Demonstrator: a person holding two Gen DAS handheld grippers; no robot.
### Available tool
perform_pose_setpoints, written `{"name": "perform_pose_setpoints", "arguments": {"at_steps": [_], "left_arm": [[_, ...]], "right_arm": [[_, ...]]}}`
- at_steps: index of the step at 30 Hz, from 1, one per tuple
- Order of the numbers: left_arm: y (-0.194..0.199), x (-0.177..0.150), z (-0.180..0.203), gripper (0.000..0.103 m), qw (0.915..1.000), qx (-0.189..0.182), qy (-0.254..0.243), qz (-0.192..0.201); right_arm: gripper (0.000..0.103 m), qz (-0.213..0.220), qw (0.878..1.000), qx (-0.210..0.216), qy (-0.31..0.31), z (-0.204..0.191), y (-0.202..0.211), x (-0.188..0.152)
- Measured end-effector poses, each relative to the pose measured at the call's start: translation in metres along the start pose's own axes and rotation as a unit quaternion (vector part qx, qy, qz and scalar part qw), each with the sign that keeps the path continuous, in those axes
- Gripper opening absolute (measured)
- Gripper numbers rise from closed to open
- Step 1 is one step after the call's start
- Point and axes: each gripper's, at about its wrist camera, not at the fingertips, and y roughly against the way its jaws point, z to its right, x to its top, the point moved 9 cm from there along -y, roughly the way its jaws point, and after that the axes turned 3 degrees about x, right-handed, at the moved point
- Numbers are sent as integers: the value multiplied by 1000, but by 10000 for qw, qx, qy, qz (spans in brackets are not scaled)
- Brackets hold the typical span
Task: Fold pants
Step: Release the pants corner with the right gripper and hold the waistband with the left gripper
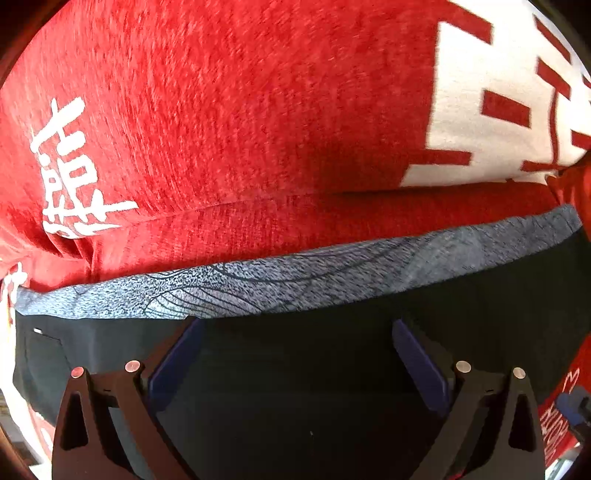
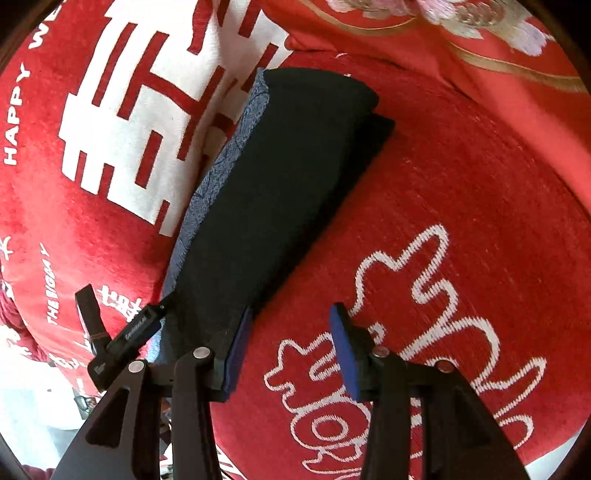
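The black pants (image 2: 280,184) lie folded into a long, narrow bundle on the red blanket, with a grey-blue patterned waistband (image 2: 221,173) along the left edge. My right gripper (image 2: 291,350) is open at the bundle's near end. Its left pad (image 2: 240,350) rests beside the pants' edge, and only blanket shows between the fingers. In the left wrist view, my left gripper (image 1: 295,332) hovers open over the black pants (image 1: 295,387), pointing steeply down, with the waistband (image 1: 295,280) just beyond its fingertips. A black part of the left gripper (image 2: 125,336) shows at the bundle's near left corner.
A red blanket (image 2: 461,184) with white characters and lettering covers the surface under the pants. A large white block symbol (image 2: 147,122) lies left of the bundle. A red cloth with floral embroidery (image 2: 443,22) lies at the far edge.
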Motion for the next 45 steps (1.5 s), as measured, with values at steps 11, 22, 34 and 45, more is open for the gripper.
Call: {"name": "perform_pose_setpoints", "arguments": {"at_steps": [11, 22, 34, 45], "left_arm": [[33, -18, 66, 102, 9973, -680, -264, -49], [24, -30, 74, 102, 9986, -506, -168, -1], [3, -42, 73, 102, 9988, -489, -53, -7], [33, -29, 103, 65, 9931, -935, -650, 285]], "right_arm": [[48, 89, 9996, 276, -76, 0, 6, 2], [49, 443, 9955, 725, -422, 2, 11, 17], [49, 1067, 9859, 1176, -521, -8, -2, 64], [13, 804, 9837, 1611, 3, -60, 13, 64]]}}
